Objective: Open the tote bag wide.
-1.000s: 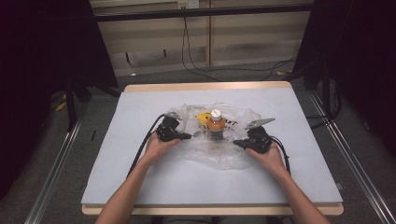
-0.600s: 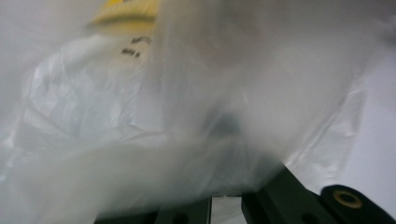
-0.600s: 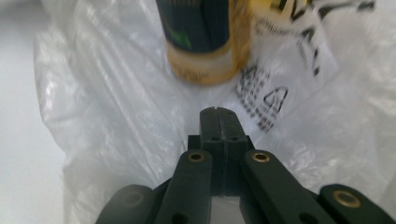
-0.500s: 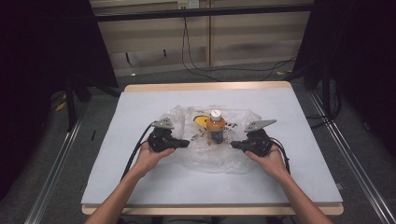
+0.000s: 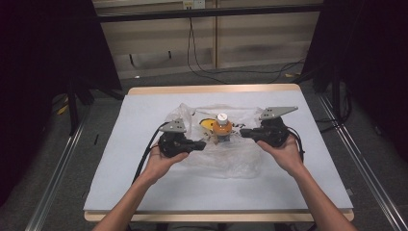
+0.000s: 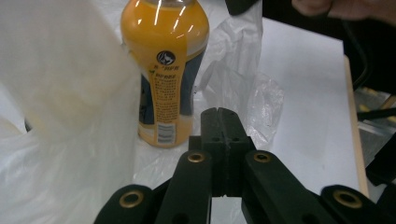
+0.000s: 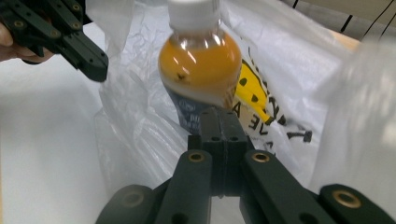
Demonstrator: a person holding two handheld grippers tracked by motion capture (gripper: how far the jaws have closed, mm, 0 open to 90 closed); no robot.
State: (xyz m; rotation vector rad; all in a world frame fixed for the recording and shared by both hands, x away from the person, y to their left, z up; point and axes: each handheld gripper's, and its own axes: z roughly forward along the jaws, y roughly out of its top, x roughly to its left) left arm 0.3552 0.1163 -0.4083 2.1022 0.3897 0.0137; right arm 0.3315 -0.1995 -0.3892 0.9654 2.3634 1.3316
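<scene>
An orange drink bottle [image 5: 223, 127] with a white cap stands upright on a crumpled clear plastic bag [image 5: 231, 159] with a yellow print, mid-table. My left gripper [image 5: 203, 144] hovers just left of the bottle, pointing right at it, jaws shut and empty. My right gripper [image 5: 243, 132] hovers just right of it, pointing left, also shut with nothing between the jaws. In the left gripper view the shut gripper [image 6: 218, 114] faces the bottle [image 6: 163, 70], with a fold of bag [image 6: 56, 116] rising at left. In the right gripper view the gripper [image 7: 218, 114] sits close before the bottle [image 7: 201, 70].
The white-topped table [image 5: 144, 183] has a wooden edge. Metal rails [image 5: 53, 192] run along both sides of it. Behind the table, cables [image 5: 202, 72] trail across the floor and black frame posts stand at left and right.
Both hands have lifted their grippers up off the bag. The left one has also drawn back a little toward the near side. The bottle and bag have stayed put.
</scene>
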